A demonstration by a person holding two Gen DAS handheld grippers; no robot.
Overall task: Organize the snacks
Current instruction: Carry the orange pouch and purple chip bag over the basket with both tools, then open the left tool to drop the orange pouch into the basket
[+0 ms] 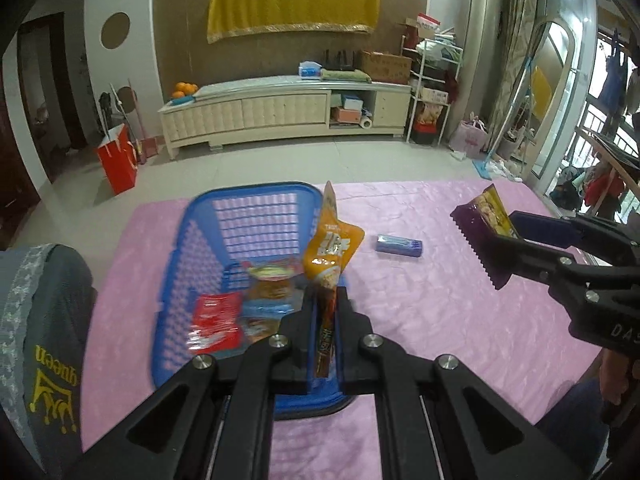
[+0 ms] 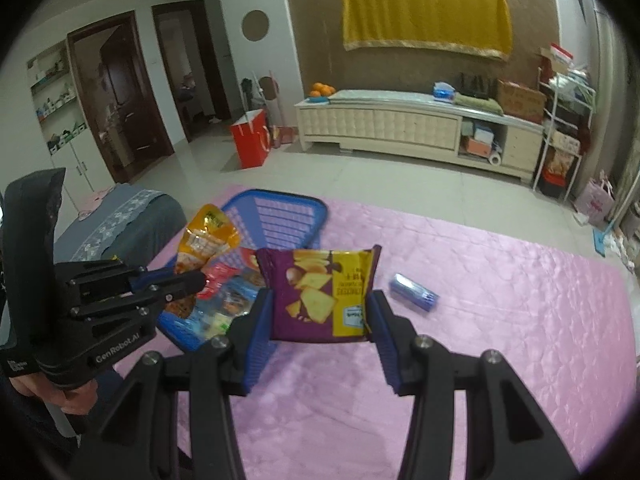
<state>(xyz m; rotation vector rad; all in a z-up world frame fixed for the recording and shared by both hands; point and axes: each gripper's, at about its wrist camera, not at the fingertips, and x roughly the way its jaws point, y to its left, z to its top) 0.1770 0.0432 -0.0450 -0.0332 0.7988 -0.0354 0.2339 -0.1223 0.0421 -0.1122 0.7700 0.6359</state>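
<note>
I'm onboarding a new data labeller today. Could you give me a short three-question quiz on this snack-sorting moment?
1. True or false: the right gripper is shut on the purple snack bag.
2. What does the left gripper hold? A) the orange snack pouch B) a red packet C) nothing
3. Fill in: the small blue packet lies on the pink cloth, outside the blue ____.

Key:
1. True; it is lifted clear of the cloth.
2. A; held by its lower end, above the basket's near right side.
3. basket, which already holds several snacks.
</note>
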